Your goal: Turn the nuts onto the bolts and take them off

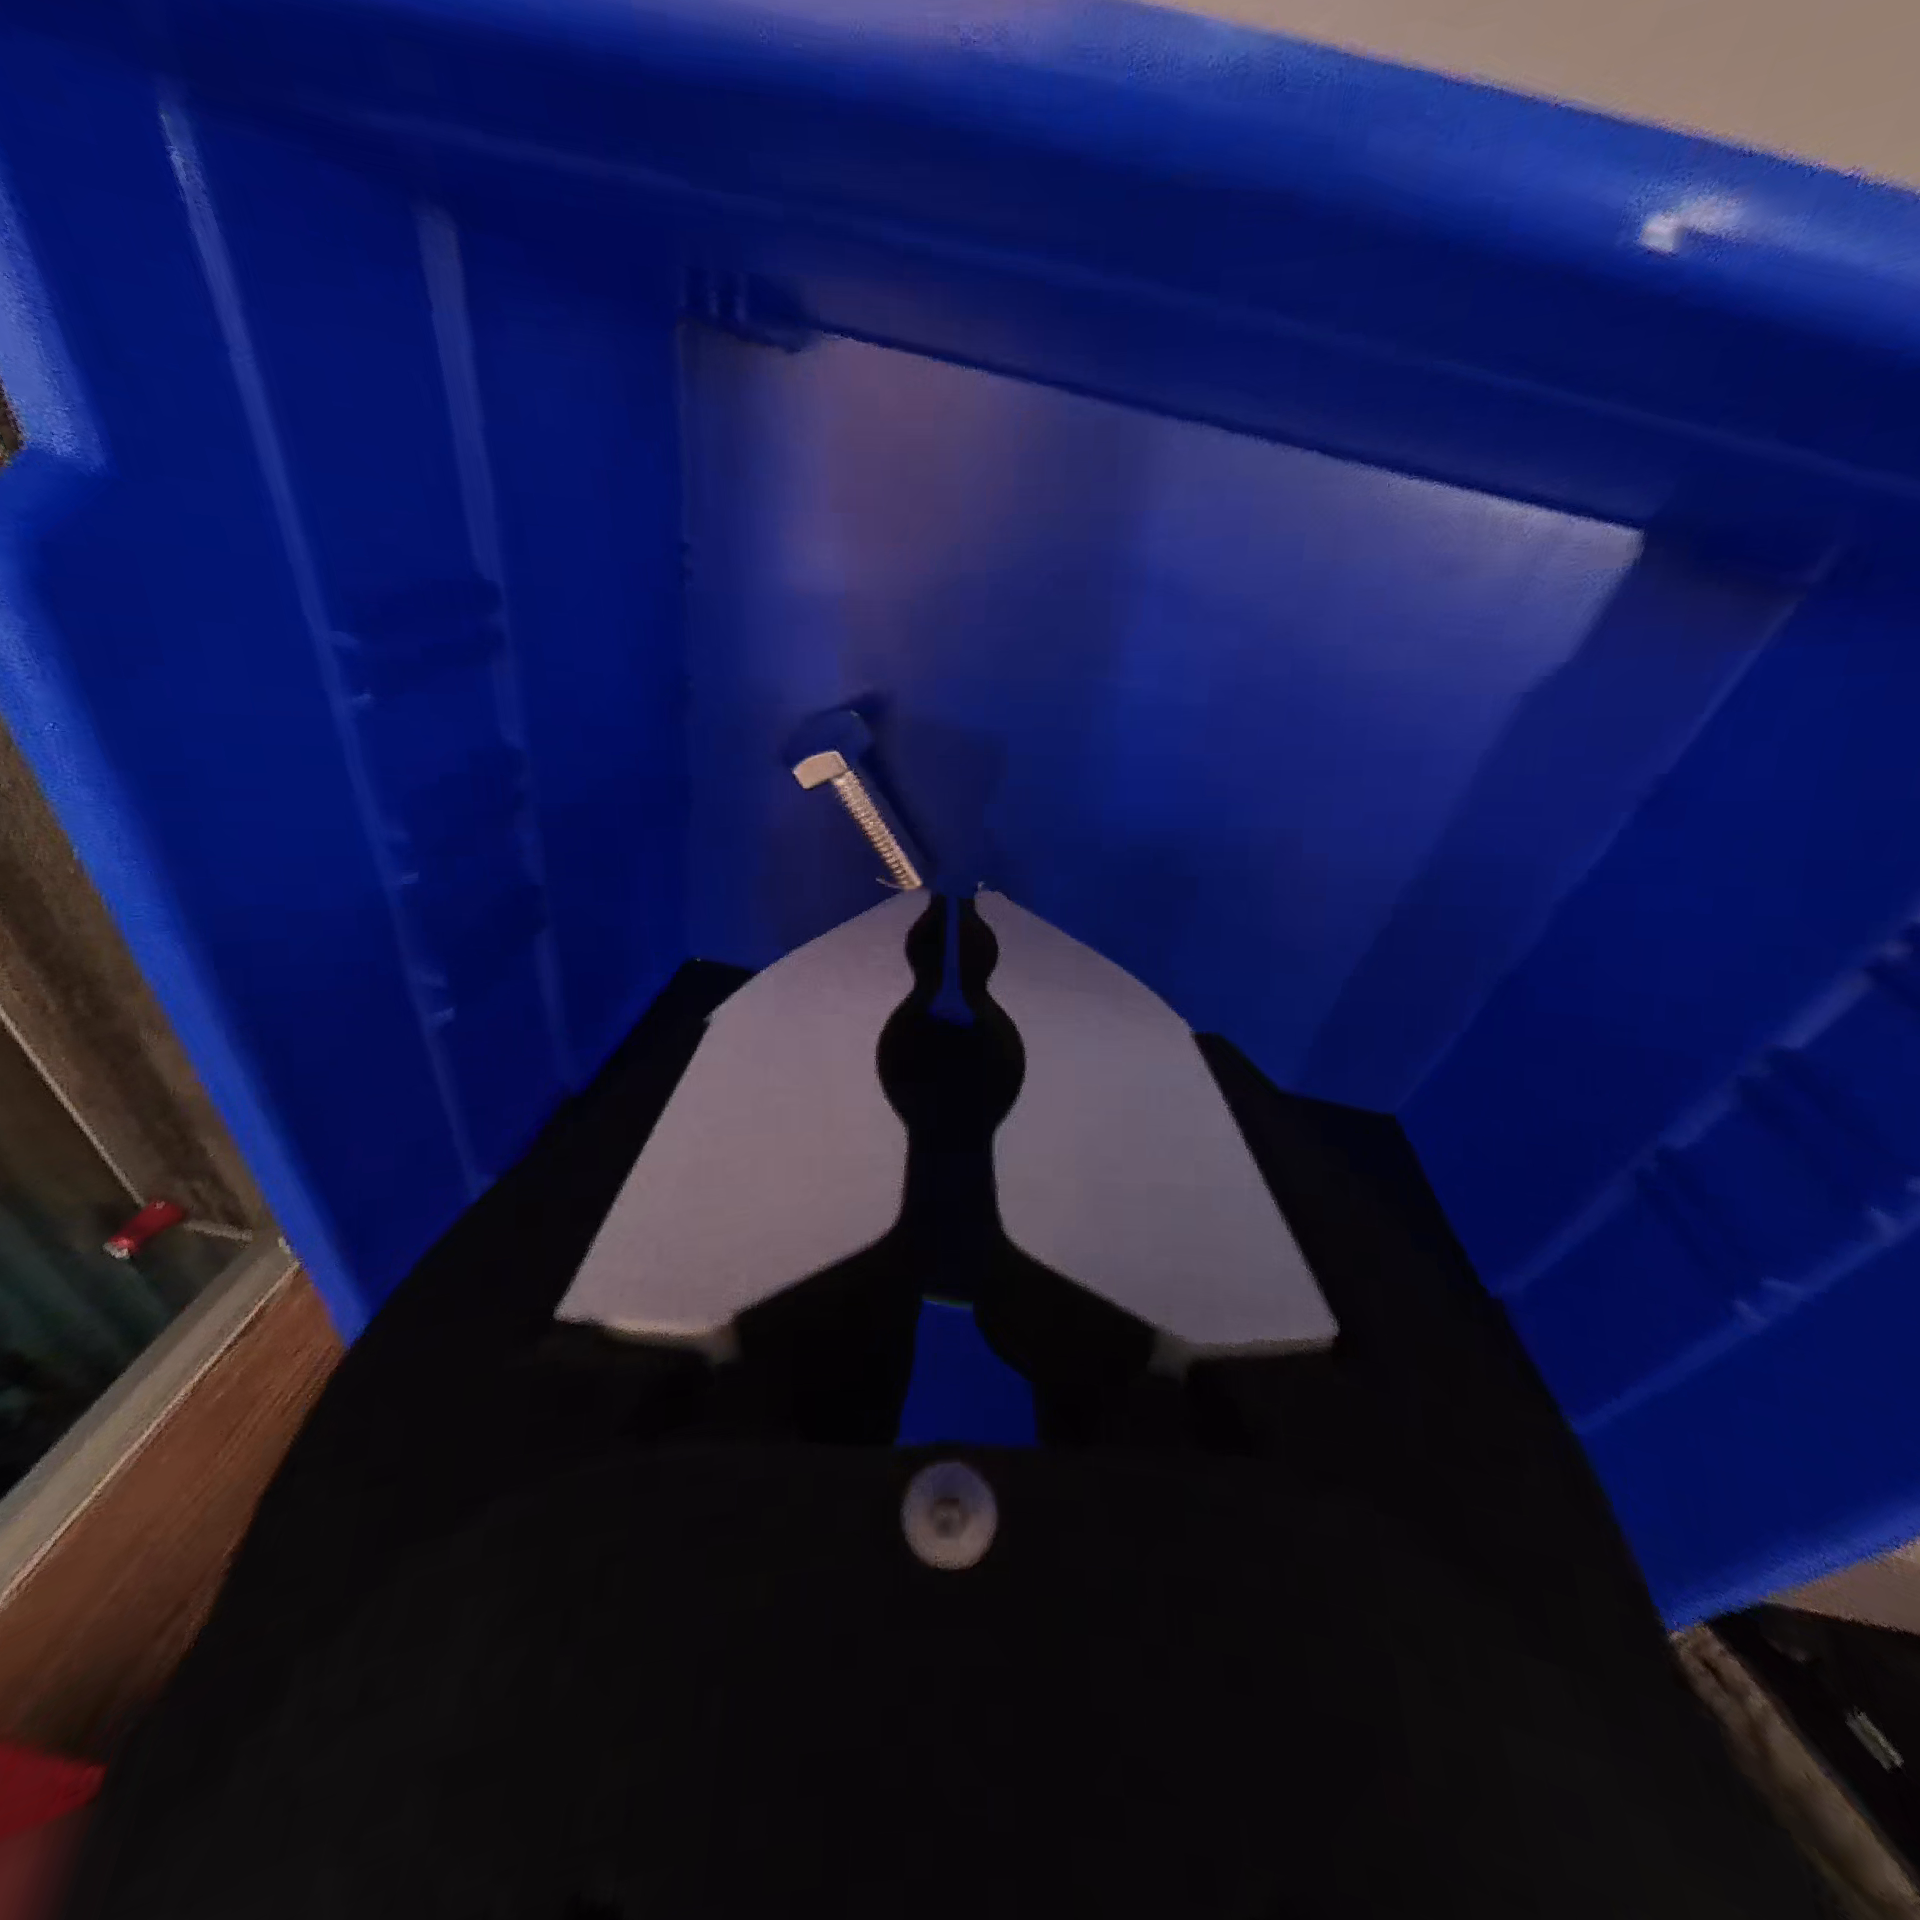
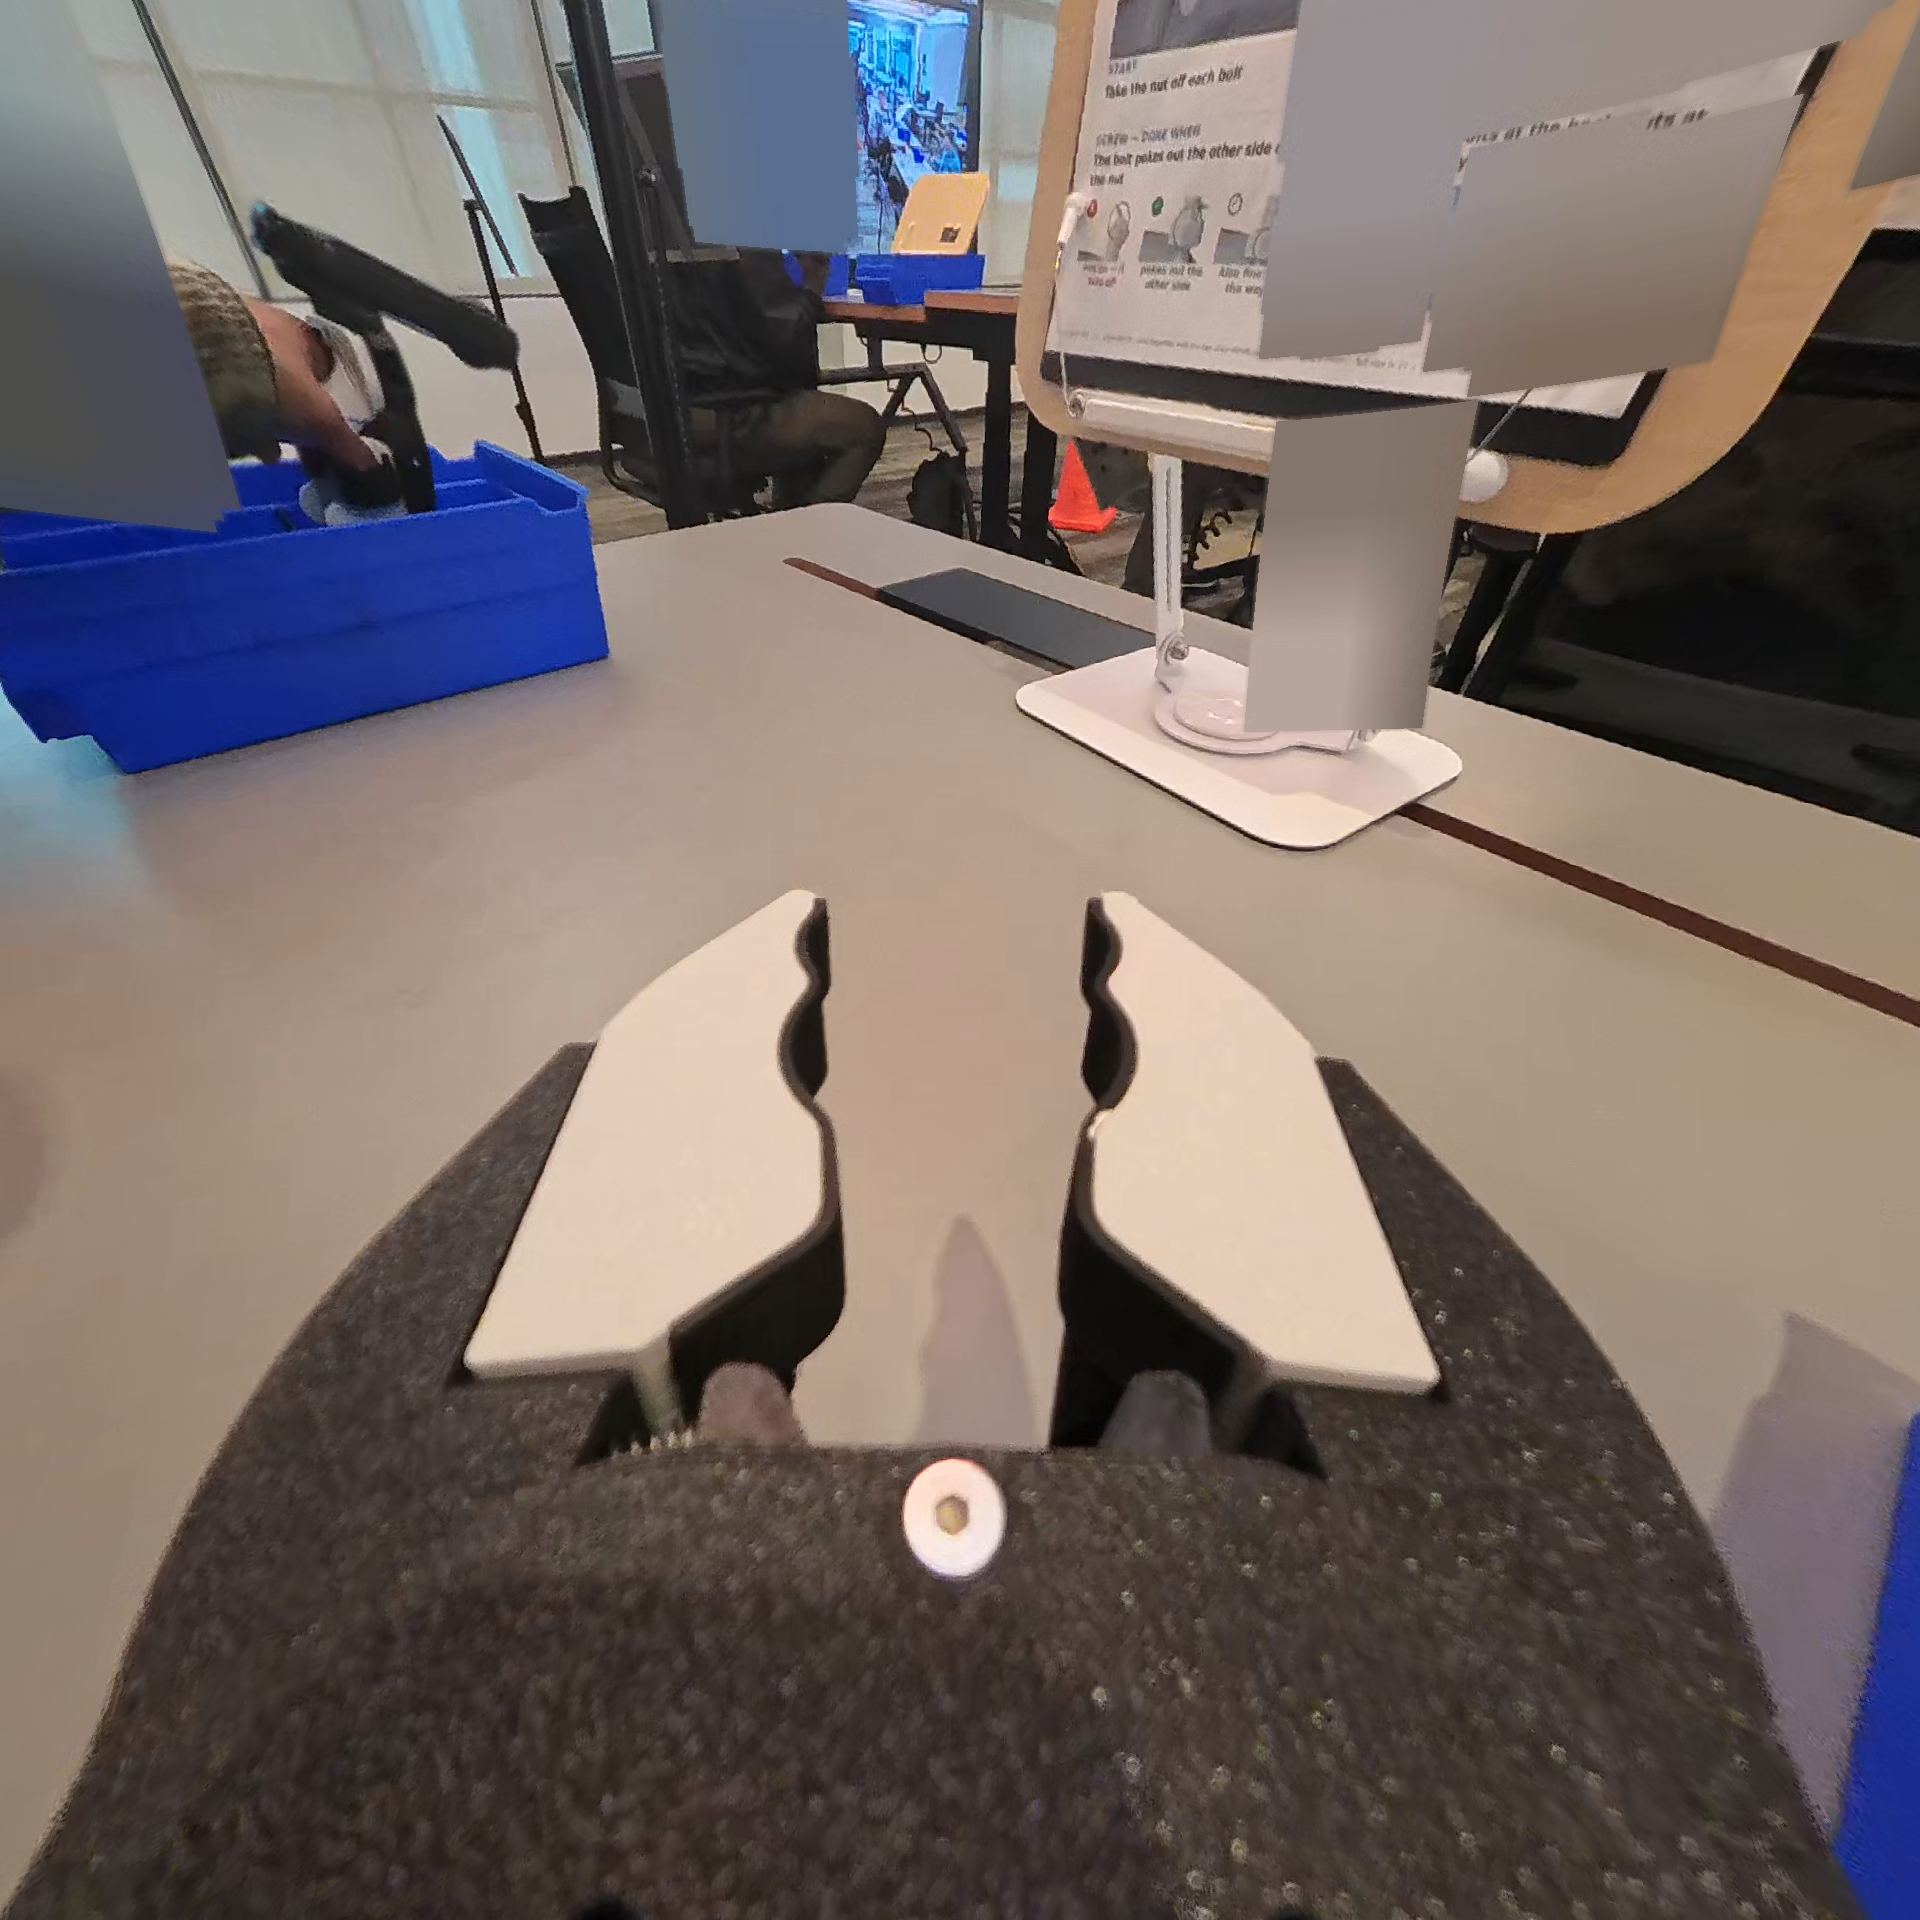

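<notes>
— Why's the left gripper (image 1: 954, 902) down inside the blue bin (image 1: 1247, 312)?
— Reaching for the bolt (image 1: 860, 821) lying just off its tips; its jaws are pressed together, seemingly empty.
— And the right gripper (image 2: 956, 925)?
— Waiting over the grey table (image 2: 727, 748), jaws spread, holding nothing. No nut visible.

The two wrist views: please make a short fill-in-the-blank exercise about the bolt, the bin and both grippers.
1. The bolt lies on the floor of a bin whose colour is ____.
2. The fingers of the left gripper are nearly ____, with their tips just beside the bolt's threaded end.
3. The right gripper is ____ and holds nothing.
4. The right gripper hovers over a table whose colour is ____.

Missing words: blue; shut; open; grey
</notes>
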